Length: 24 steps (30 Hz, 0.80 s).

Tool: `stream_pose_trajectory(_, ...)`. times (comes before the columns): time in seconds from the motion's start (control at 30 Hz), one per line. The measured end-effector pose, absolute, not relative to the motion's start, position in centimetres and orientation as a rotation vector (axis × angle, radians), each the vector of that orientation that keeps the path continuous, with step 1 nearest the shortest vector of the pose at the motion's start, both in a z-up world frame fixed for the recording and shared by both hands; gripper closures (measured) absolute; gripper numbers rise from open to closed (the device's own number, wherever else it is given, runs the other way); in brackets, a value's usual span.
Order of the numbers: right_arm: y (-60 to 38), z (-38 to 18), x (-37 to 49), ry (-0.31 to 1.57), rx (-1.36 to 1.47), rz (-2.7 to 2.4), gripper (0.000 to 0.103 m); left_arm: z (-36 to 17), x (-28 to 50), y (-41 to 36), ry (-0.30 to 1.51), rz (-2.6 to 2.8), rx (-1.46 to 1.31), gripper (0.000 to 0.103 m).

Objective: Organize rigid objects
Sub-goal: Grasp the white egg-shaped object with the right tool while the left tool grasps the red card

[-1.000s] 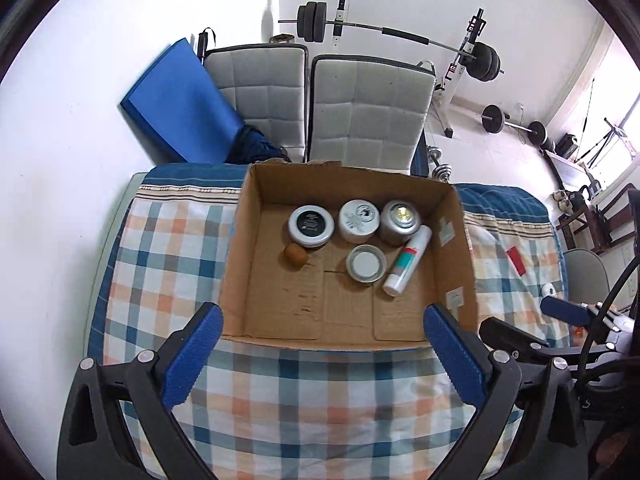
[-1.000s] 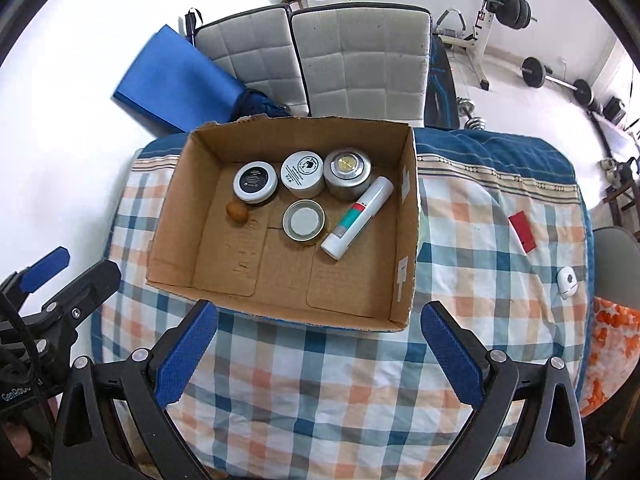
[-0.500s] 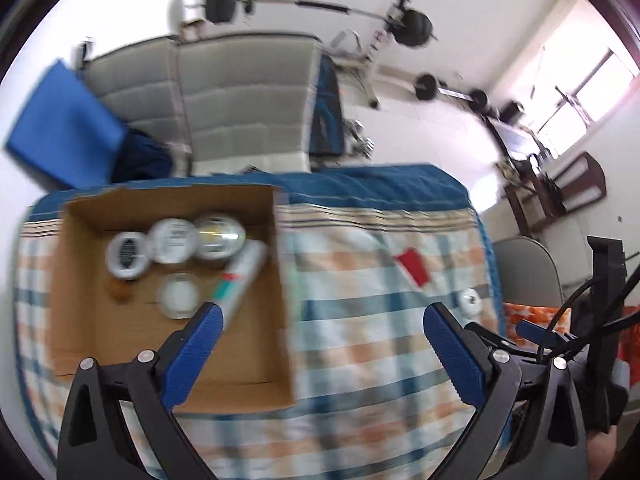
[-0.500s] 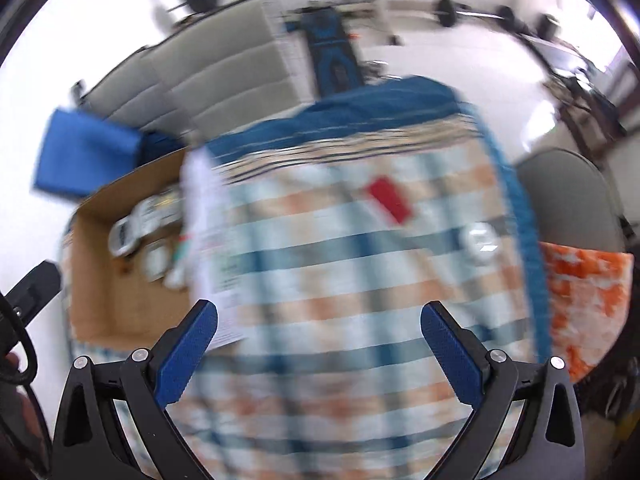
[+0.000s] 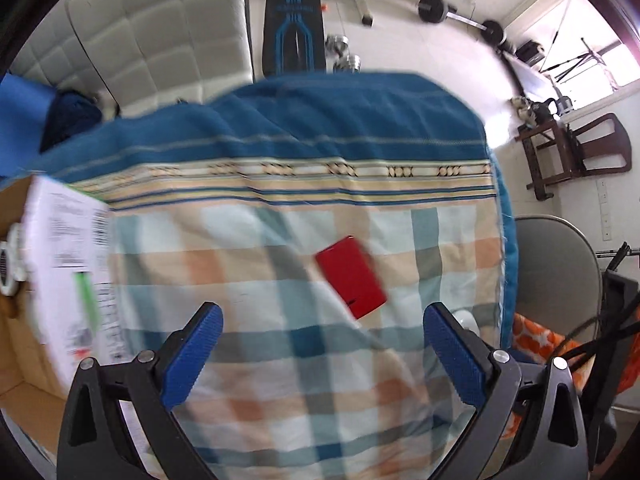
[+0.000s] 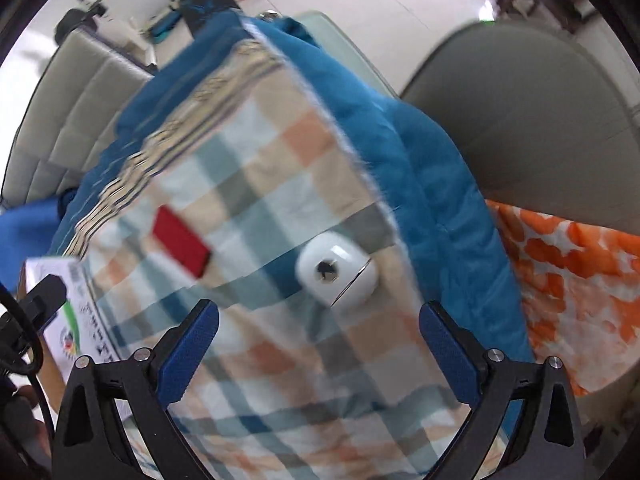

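A flat red card (image 5: 352,277) lies on the checked tablecloth (image 5: 280,340), just ahead of my open, empty left gripper (image 5: 322,354). It also shows in the right wrist view (image 6: 181,240). A small white rounded case (image 6: 338,273) with a dark round mark sits near the cloth's right edge, just ahead of my open, empty right gripper (image 6: 318,354). The cardboard box (image 5: 24,392) with a white label (image 5: 68,280) is at the far left; a round tin (image 5: 10,260) shows at its edge.
The table ends close on the right, with a grey chair (image 6: 520,112) and an orange patterned cloth (image 6: 568,280) beside it. Grey padded chairs (image 5: 160,36) and gym weights (image 5: 432,8) stand behind. The other gripper (image 6: 36,300) shows at the left.
Both grippers have swung right, away from the box, and come lower over the right part of the table. The red card and the white case are now close ahead.
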State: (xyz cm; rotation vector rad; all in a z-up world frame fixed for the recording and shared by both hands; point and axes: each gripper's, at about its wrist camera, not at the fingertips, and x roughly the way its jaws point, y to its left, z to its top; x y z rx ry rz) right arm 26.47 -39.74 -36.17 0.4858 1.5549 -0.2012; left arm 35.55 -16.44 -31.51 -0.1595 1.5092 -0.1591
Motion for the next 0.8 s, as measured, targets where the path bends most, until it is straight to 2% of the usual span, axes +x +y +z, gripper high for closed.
stream_pose_trajectory(0.1,-41.2,-38.0,27.0,1.574,0.521,-0.192,0.027,-34.1,36.6,-17.5,1.551,-0.148,-0.176,0.000)
stream_pose_trajectory(0.17,-41.7,-38.6,27.3,1.577,0.535,-0.177,0.028,-35.2,36.9,-18.1,1.558,-0.156,-0.184,0.006)
stream_pose_trajectory(0.23,-41.9,-38.6,27.4,1.565,0.536,-0.160,0.028,-36.4,37.1,-18.7,1.578,-0.160,-0.167,0.024)
stream_pose_trajectory(0.27,-41.9,-38.6,27.5,1.560,0.529,-0.150,0.028,-37.1,37.2,-19.0,1.594,-0.162,-0.159,0.027)
stream_pose_trajectory(0.37,-41.9,-38.7,27.8,1.559,0.504,-0.121,0.028,-39.0,37.1,-19.5,1.641,-0.148,-0.110,0.029)
stream_pose_trajectory(0.5,-41.5,-38.7,28.0,1.561,0.462,-0.078,0.028,-39.1,36.4,-20.2,1.612,-0.170,-0.027,0.029)
stream_pose_trajectory(0.57,-41.0,-38.8,28.2,1.566,0.439,-0.049,0.028,-38.7,35.8,-20.0,1.585,-0.187,-0.002,0.037)
stream_pose_trajectory(0.63,-39.9,-39.0,28.4,1.578,0.409,-0.023,0.028,-38.2,34.9,-20.2,1.569,-0.206,0.039,0.061)
stream_pose_trajectory(0.73,-38.4,-39.7,28.4,1.615,0.351,0.018,0.028,-37.5,33.4,-18.8,1.576,-0.236,0.063,0.071)
stream_pose_trajectory(0.8,-37.7,-40.5,28.4,1.632,0.309,0.011,0.028,-37.3,32.3,-17.6,1.584,-0.238,0.070,0.071)
